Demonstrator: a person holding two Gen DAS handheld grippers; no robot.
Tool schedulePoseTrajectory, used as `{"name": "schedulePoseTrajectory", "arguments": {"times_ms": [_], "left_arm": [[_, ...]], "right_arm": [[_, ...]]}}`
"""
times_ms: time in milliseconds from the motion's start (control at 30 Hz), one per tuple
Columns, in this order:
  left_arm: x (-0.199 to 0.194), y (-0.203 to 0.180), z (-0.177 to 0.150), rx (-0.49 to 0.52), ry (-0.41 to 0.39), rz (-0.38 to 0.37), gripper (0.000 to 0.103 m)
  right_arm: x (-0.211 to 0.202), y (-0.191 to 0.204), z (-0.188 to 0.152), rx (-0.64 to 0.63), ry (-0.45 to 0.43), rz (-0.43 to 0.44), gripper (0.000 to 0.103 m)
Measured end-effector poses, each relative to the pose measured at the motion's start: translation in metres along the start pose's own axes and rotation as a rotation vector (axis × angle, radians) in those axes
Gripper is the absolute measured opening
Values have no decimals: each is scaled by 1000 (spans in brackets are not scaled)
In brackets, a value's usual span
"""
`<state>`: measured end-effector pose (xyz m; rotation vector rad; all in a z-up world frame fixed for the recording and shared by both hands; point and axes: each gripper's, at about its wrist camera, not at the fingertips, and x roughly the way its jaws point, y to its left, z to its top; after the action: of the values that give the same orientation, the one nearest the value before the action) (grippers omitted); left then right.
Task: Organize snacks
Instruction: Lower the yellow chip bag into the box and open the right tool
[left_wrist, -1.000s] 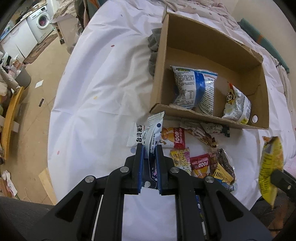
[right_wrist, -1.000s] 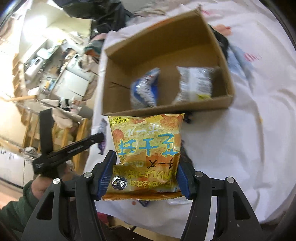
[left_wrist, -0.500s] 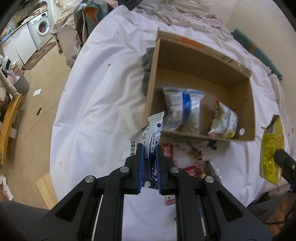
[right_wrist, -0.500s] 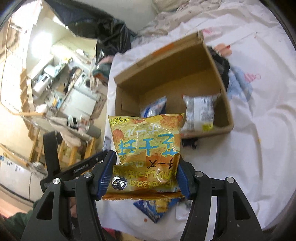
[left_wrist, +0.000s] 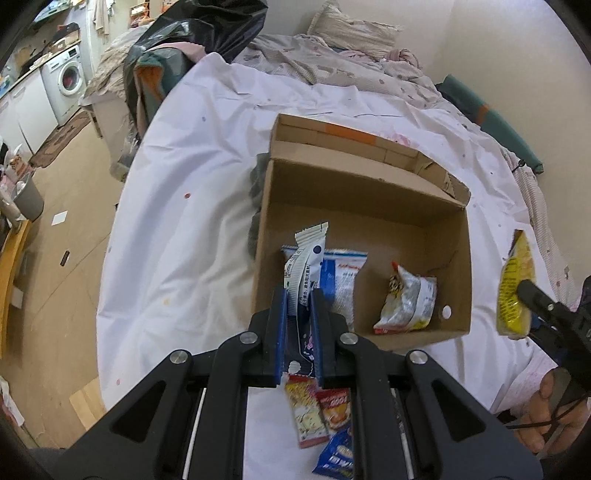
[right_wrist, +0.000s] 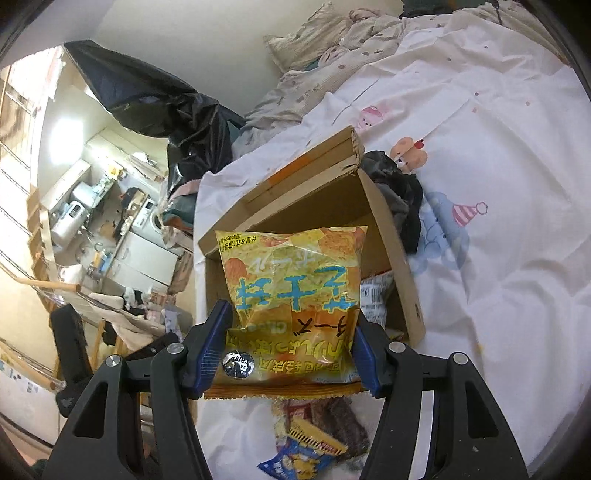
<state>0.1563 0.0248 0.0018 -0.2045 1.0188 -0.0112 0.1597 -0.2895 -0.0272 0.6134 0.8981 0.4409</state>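
Left gripper (left_wrist: 298, 299) clamps white packet (left_wrist: 306, 264); right gripper (right_wrist: 291, 332) clamps yellow bag (right_wrist: 291, 295).

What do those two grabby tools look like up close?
Both are black plastic frames with cut-out holes and shiny silver bolts. The left tool and the right tool each end in two flat blue fingers. A thin black cable hangs by the hand holding the right one.

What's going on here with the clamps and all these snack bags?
A person is sorting snacks into a cardboard box on a bed. The left gripper pinches a slim white and blue packet above the box; the right gripper grips a yellow chip bag. Two bags already sit inside, and more lie loose on the sheet.
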Motion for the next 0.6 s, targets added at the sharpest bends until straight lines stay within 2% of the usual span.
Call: {"name": "schedulePoseTrajectory", "arguments": {"times_ms": [200,367,600], "left_arm": [[19,-13,13,44,-14,8,10],[40,-13,11,76,-11,25,10],[56,-11,10,70,5,40,10]], "right_arm": [[29,1,10,-33,51,-38,63],[54,5,11,-41,94,-56,63],[79,10,2,-83,148,-98,64]]}}
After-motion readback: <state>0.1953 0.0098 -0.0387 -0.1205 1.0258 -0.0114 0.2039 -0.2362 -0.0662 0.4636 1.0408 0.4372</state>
